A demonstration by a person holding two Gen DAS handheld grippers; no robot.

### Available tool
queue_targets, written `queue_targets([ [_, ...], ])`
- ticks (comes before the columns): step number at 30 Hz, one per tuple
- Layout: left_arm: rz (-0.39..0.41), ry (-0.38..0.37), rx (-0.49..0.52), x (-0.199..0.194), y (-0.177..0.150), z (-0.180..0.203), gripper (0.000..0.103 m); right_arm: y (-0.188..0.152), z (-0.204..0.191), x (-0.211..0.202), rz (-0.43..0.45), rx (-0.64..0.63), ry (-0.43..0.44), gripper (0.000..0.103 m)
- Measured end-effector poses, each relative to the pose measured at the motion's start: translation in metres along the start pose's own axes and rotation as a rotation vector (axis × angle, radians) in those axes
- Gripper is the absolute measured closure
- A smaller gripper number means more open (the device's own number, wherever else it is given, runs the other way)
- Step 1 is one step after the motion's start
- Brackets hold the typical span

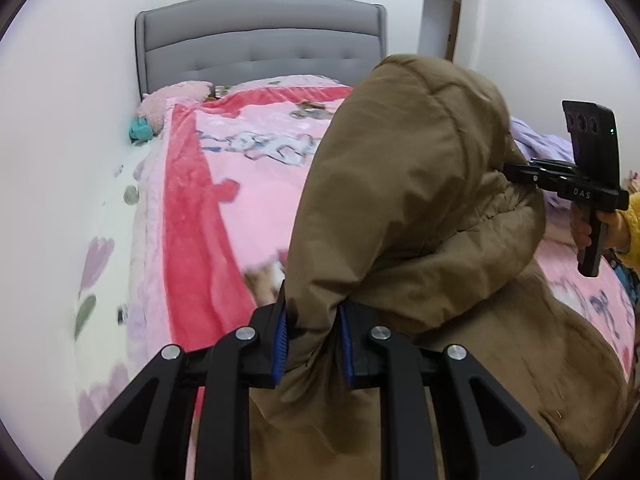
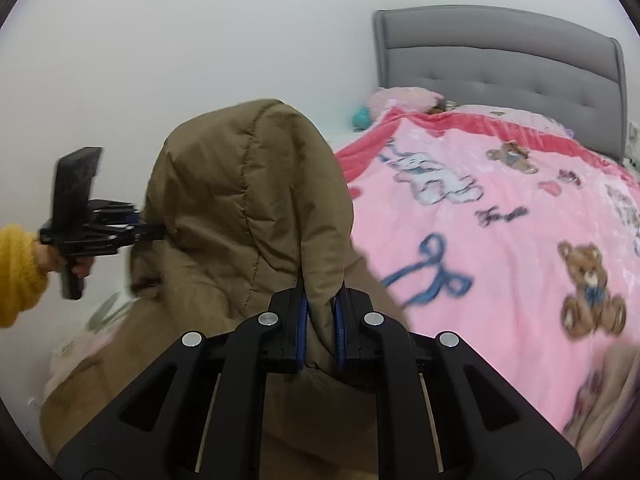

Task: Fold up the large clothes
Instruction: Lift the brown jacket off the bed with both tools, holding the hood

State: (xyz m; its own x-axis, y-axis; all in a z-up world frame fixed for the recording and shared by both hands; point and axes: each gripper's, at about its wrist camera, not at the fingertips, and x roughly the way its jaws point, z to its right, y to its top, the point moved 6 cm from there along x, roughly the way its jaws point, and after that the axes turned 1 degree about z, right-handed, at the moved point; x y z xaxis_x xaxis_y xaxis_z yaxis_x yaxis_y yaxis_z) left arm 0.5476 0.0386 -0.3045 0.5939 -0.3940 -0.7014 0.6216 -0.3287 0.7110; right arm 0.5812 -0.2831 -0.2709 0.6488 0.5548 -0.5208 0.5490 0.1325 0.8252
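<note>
A large olive-brown padded coat (image 1: 404, 184) is lifted above the bed and bulges up between both grippers; it also shows in the right wrist view (image 2: 240, 192). My left gripper (image 1: 312, 336) is shut on a fold of the coat's edge. My right gripper (image 2: 320, 328) is shut on another fold of the coat. In the left wrist view the right gripper's body (image 1: 576, 188) shows at the right behind the coat. In the right wrist view the left gripper's body (image 2: 92, 228) shows at the left. The coat's lower part hangs down and lies on the bed.
The bed carries a pink blanket (image 2: 500, 232) with teddy bears and a red border (image 1: 192, 240). A grey padded headboard (image 1: 260, 40) stands at the far end. A pink pillow (image 1: 176, 98) and a teal item (image 1: 140, 130) lie by the white wall. Lilac cloth (image 1: 540, 140) lies at the right.
</note>
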Motion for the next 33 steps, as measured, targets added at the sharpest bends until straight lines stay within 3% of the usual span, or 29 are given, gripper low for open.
queue_targets([
  [4, -0.008, 0.011, 0.079, -0.034, -0.045, 0.04, 0.083, -0.043, -0.029, -0.042, 0.026, -0.038, -0.032, 0.093],
  [8, -0.011, 0.032, 0.064, -0.048, -0.084, 0.066, 0.083, -0.089, -0.053, -0.063, 0.02, -0.075, -0.085, 0.093],
  [15, -0.039, 0.189, 0.122, -0.03, -0.141, 0.091, 0.083, -0.15, -0.096, -0.071, -0.01, -0.266, -0.166, 0.092],
  [18, -0.034, 0.24, 0.104, -0.023, -0.145, 0.088, 0.08, -0.164, -0.105, -0.065, -0.026, -0.33, -0.218, 0.088],
  [21, -0.021, 0.282, 0.154, -0.021, -0.14, 0.092, 0.067, -0.16, -0.101, -0.057, -0.03, -0.338, -0.224, 0.081],
  [23, -0.013, 0.315, 0.23, -0.024, -0.132, 0.096, 0.048, -0.153, -0.098, -0.057, -0.04, -0.35, -0.217, 0.079],
  [24, -0.007, 0.335, 0.263, -0.026, -0.128, 0.097, 0.044, -0.147, -0.093, -0.054, -0.047, -0.369, -0.222, 0.075],
  [26, 0.026, 0.398, 0.34, -0.034, -0.114, 0.098, 0.023, -0.137, -0.086, -0.052, -0.053, -0.409, -0.237, 0.065],
  [28, 0.073, 0.416, 0.375, -0.044, -0.1, 0.098, 0.02, -0.122, -0.085, -0.059, -0.033, -0.442, -0.253, 0.04],
  [30, 0.071, 0.4, 0.44, -0.045, -0.081, 0.098, 0.015, -0.102, -0.085, -0.067, 0.022, -0.482, -0.253, 0.03],
  [33, 0.021, 0.337, 0.568, -0.03, -0.065, 0.104, 0.015, -0.077, -0.093, -0.06, -0.007, -0.576, -0.179, 0.03],
])
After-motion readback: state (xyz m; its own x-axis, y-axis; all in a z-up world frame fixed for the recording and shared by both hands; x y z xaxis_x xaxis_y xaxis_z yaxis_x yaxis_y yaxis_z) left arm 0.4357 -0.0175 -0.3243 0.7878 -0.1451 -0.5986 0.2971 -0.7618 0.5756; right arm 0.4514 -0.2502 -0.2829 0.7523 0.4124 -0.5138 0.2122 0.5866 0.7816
